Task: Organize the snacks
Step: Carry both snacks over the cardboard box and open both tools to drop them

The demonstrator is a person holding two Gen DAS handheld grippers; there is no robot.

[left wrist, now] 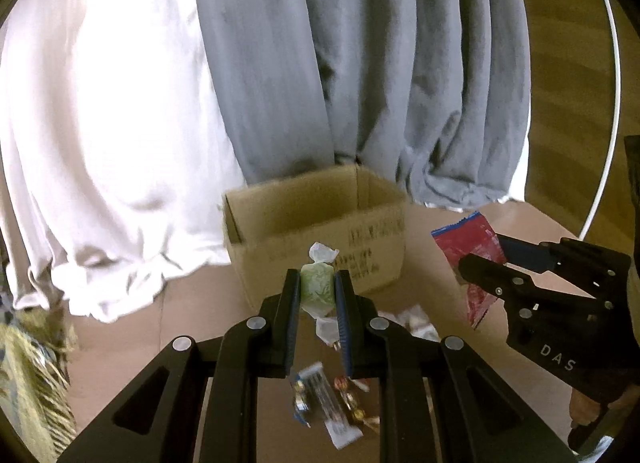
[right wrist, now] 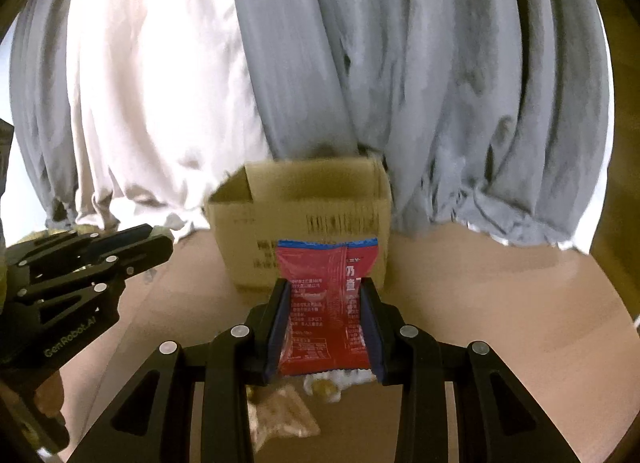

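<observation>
1. Nearest you, loose snacks [left wrist: 336, 407] lie scattered on the brown table [right wrist: 500, 303] under both tools, still unsorted.
2. Your left gripper [left wrist: 317, 287] is pinched narrow on a green wrapped candy [left wrist: 317, 285], its twisted ends sticking out above and below the pads.
3. Your right gripper [right wrist: 326, 327] clamps a red snack packet [right wrist: 326, 303] held upright, its blue top edge clear of the fingers.
4. Beyond both sits the open cardboard box [left wrist: 316, 239], seemingly empty, though blur hides its floor.
5. You are mid-carry: both items are lifted off the table, short of the box.
6. Next, bring each over the opening before releasing, one at a time so the tools do not collide.
7. Curtains [right wrist: 400, 83] hang just behind.
</observation>
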